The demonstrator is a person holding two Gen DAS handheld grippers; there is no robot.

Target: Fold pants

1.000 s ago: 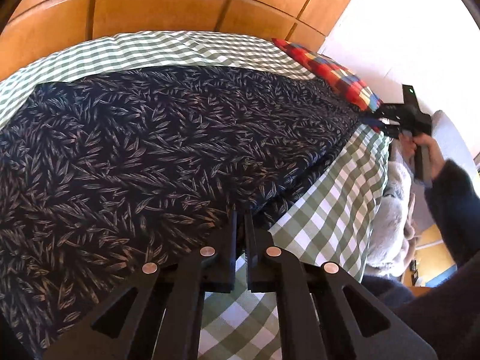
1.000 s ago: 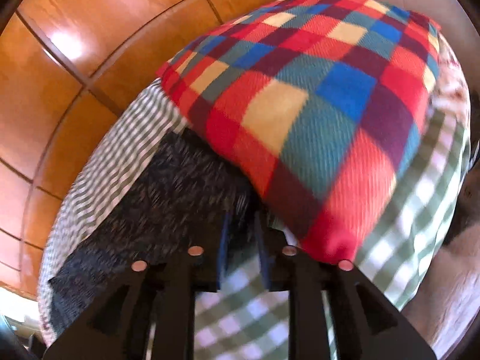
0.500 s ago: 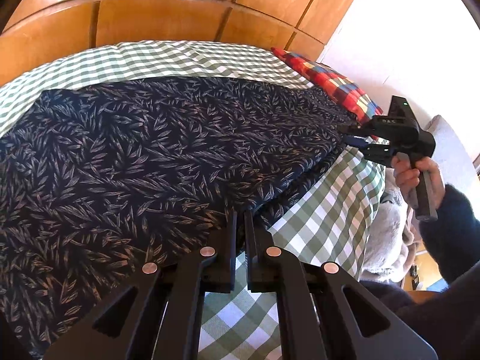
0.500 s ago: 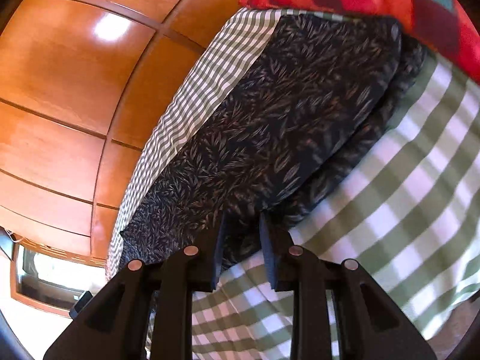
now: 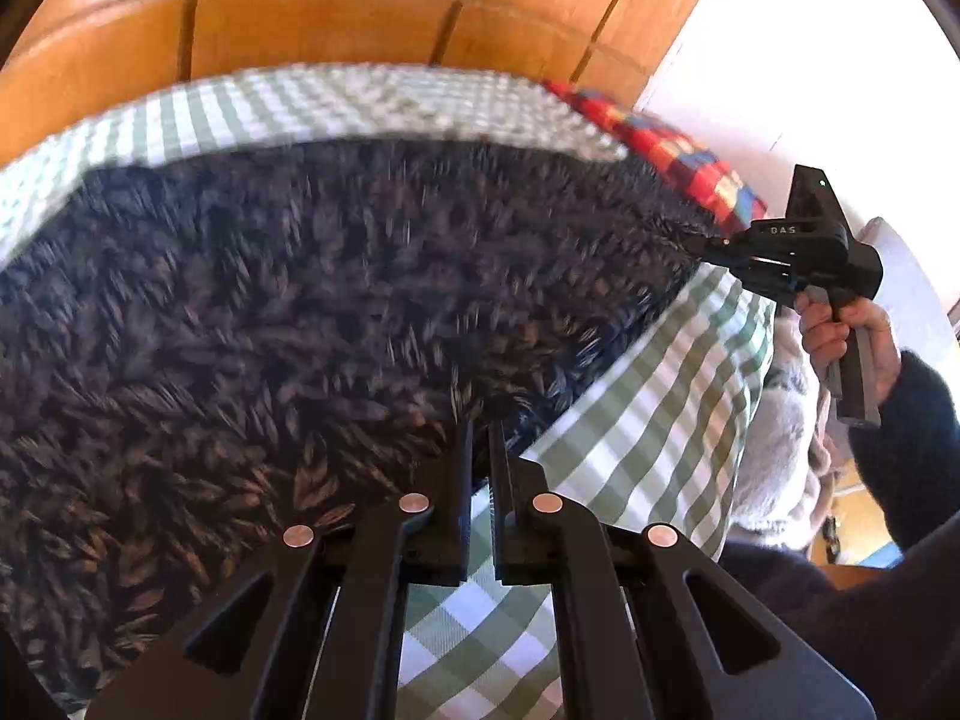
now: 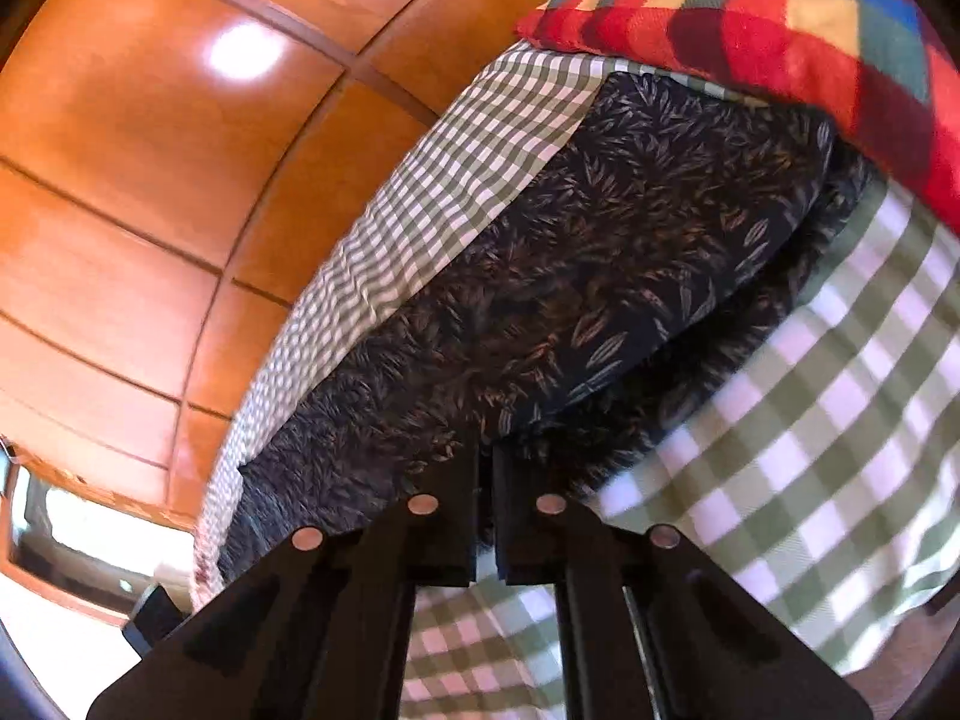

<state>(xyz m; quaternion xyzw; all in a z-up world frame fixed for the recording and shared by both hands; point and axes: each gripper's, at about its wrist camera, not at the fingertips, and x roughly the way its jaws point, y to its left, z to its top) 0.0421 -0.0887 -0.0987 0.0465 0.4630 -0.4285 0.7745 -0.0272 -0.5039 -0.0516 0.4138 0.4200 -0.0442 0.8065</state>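
Observation:
Dark navy pants with a leaf print (image 5: pixel 336 312) lie spread on a green-and-white checked bedspread (image 5: pixel 648 420). My left gripper (image 5: pixel 479 438) is shut on the near edge of the pants. My right gripper (image 6: pixel 485 462) is shut on the pants' edge too, with the cloth (image 6: pixel 600 276) stretching away from it. In the left wrist view the right gripper (image 5: pixel 708 249) pinches the far right end of the pants, held by a hand. The left view is blurred by motion.
A red, blue and yellow plaid pillow (image 6: pixel 780 24) lies at the bed's head, over the pants' end, and shows in the left view (image 5: pixel 678 150). Orange wooden panels (image 6: pixel 150 168) stand behind the bed. A pale fluffy cloth (image 5: pixel 774 420) hangs off the bed's right side.
The right gripper has pulled the pants' end out from under the pillow and drawn back along the bed. The left gripper keeps its hold while the cloth shifts.

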